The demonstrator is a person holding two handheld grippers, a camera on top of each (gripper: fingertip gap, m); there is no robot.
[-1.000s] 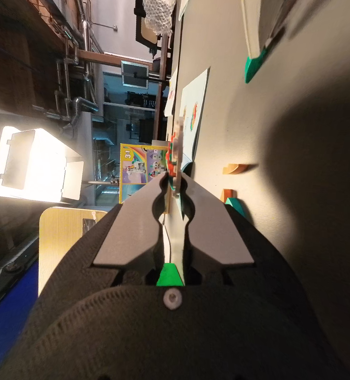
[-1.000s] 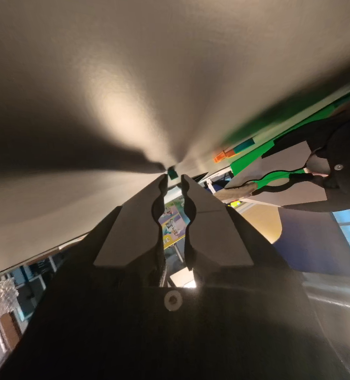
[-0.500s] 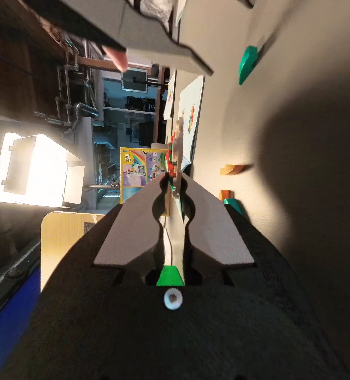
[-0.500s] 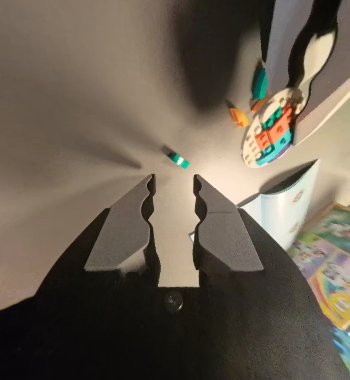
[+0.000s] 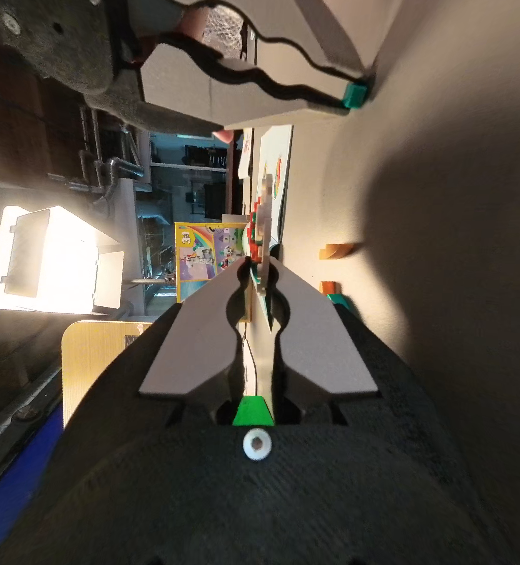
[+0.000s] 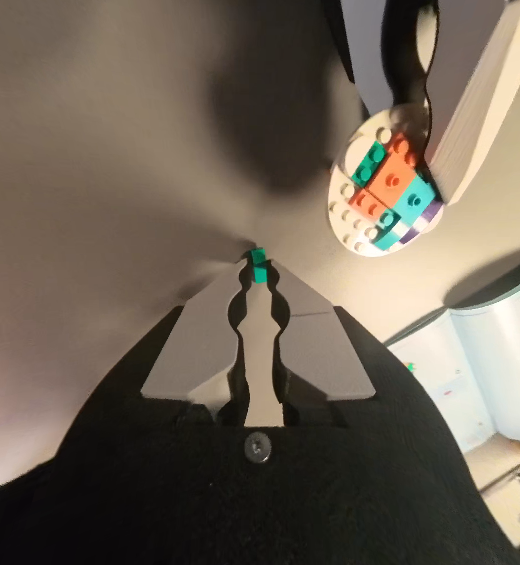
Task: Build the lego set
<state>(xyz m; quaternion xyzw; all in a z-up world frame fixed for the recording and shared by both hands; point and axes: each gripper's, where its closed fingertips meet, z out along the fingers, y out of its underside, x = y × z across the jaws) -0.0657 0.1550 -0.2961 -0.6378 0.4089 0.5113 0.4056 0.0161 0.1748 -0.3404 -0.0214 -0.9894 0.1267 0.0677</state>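
My left gripper (image 5: 259, 265) is shut on the edge of a white round plate (image 5: 265, 232) with red, green and teal bricks on it, held edge-on above the grey table. The same plate (image 6: 356, 226) shows face-on in the right wrist view, at the upper right, held by the left gripper (image 6: 411, 122). My right gripper (image 6: 258, 263) is shut on a small green brick (image 6: 258, 265) at the table surface. In the left wrist view the right gripper (image 5: 352, 94) and the green brick (image 5: 354, 96) are at the top.
Two orange curved pieces (image 5: 336, 251) (image 5: 330, 287) and a teal piece (image 5: 339, 299) lie on the table (image 5: 436, 153) right of my left gripper. An instruction booklet (image 5: 278, 171) and the set's box (image 5: 203, 253) lie beyond. A bright lamp (image 5: 48, 260) stands at the left.
My right gripper moved down onto the small green brick and closed its fingers on it. My left gripper kept holding the plate almost still.
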